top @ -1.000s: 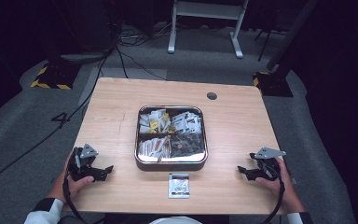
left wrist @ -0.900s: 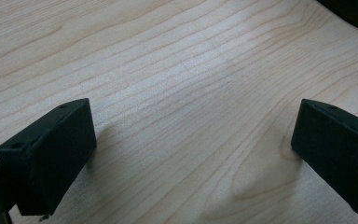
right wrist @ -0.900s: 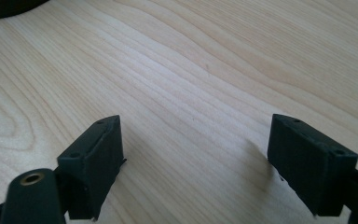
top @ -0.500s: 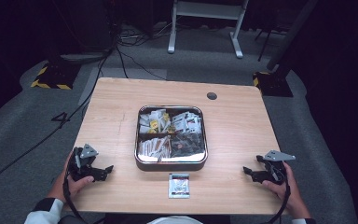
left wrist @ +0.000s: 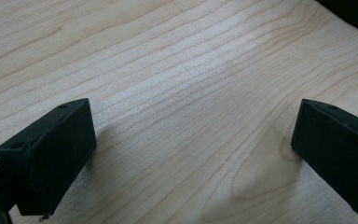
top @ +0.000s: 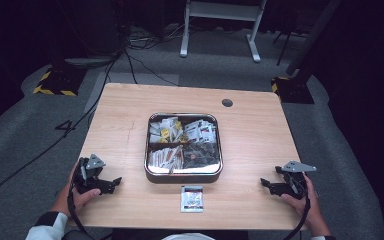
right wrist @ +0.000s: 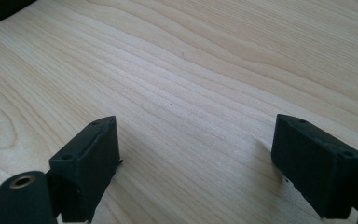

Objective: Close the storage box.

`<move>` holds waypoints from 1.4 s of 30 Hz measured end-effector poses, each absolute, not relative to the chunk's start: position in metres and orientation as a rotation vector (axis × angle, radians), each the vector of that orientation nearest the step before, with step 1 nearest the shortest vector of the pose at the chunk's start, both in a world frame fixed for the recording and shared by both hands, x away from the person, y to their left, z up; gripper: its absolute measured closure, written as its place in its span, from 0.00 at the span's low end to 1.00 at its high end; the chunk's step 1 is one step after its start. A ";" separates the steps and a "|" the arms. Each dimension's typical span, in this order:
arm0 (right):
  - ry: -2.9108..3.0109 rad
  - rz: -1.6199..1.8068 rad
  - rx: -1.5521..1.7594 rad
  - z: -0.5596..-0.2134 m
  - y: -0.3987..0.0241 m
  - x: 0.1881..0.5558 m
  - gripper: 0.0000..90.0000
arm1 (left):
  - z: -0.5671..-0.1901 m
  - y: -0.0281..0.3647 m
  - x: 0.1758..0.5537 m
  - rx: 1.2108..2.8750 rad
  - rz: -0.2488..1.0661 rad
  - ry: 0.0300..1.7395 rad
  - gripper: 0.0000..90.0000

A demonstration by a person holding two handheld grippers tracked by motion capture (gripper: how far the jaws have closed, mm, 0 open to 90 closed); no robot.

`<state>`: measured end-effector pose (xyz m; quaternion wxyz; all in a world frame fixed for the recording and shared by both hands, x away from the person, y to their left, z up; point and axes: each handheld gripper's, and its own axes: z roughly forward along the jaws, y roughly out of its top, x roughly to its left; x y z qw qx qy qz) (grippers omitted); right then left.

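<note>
Packet [top: 192, 198], small, flat and foil-like, lies alone on the surface [top: 125, 115] at our near edge, just in front of the tray [top: 183, 174] and well apart from both tongs. We judge it light, thin and limp, likely slippery, so we would pinch it by one edge or corner rather than press on its flat face. Our left tongs [top: 111, 183] rest low by the near left corner, jaws spread wide and empty. Our right tongs [top: 268, 185] sit low at the near right, jaws likewise wide apart, holding nothing. Farther off, the tray holds sorted packets in four compartments.
</note>
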<state>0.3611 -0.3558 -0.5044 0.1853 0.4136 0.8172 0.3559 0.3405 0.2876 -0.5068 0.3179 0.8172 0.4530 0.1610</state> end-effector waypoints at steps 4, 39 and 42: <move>2.298 1.002 1.171 -0.504 -0.356 0.361 0.17 | -0.507 0.288 0.341 2.150 0.422 1.191 0.00; 2.292 0.996 1.178 -0.504 -0.355 0.363 0.16 | -0.507 0.287 0.344 2.158 0.423 1.186 0.00; 2.292 0.998 1.178 -0.505 -0.355 0.363 0.16 | -0.507 0.287 0.344 2.156 0.422 1.188 0.00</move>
